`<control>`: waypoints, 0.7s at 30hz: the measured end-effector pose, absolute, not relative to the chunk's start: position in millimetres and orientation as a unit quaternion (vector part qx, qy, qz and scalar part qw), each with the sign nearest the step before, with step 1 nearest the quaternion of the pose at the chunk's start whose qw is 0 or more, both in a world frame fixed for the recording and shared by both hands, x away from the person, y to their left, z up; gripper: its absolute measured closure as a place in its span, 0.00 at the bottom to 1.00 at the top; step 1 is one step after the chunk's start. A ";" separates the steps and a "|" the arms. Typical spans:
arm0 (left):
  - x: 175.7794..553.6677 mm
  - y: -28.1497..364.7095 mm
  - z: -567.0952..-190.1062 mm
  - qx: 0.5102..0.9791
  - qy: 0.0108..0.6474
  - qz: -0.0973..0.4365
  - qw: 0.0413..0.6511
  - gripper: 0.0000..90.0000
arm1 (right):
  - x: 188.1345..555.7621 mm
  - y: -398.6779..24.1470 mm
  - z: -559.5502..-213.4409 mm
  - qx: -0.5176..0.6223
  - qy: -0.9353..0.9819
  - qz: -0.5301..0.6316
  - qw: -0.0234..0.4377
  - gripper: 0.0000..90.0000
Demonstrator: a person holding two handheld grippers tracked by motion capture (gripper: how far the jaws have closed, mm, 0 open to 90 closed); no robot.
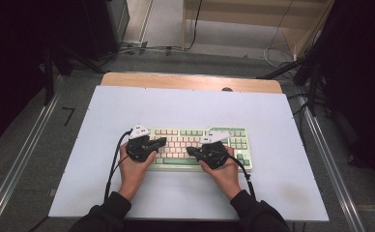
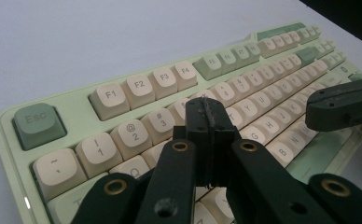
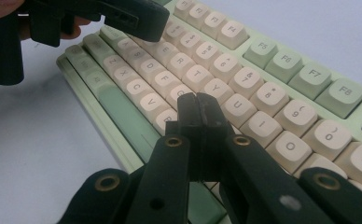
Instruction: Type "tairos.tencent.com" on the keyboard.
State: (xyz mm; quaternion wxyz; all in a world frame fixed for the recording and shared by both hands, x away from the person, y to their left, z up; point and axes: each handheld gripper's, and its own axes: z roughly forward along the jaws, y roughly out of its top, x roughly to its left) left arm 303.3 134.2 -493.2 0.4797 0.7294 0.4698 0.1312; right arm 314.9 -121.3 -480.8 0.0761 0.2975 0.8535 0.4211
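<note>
White worktop (image 1: 282,193) carries green/cream keyboard (image 1: 195,137), lying right under both sets of fingers. Left gripper (image 1: 159,143) fingers together, nothing btwn, tips over number row. Right gripper (image 1: 191,151) fingers together too, over letter keys.

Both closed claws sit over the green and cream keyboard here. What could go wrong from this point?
1. The left claw, jaws shut into a blunt tip above the number row of the pale green keyboard with cream keycaps, may press two neighbouring keys at once.
2. The right claw hovers near the middle letter keys; the two tips point toward each other and could collide.
3. A hard push might slide the keyboard on the smooth white tabletop.
</note>
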 end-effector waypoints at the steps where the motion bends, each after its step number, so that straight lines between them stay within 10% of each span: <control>1: 303.2 134.3 -493.1 0.730 0.469 0.131 0.480 1.00 | 315.0 -121.8 -480.4 0.298 0.853 0.422 0.077 0.98; 21: 292.2 131.7 -490.9 0.736 0.456 0.116 0.487 1.00 | 317.2 -132.3 -479.1 0.307 0.849 0.421 0.083 0.98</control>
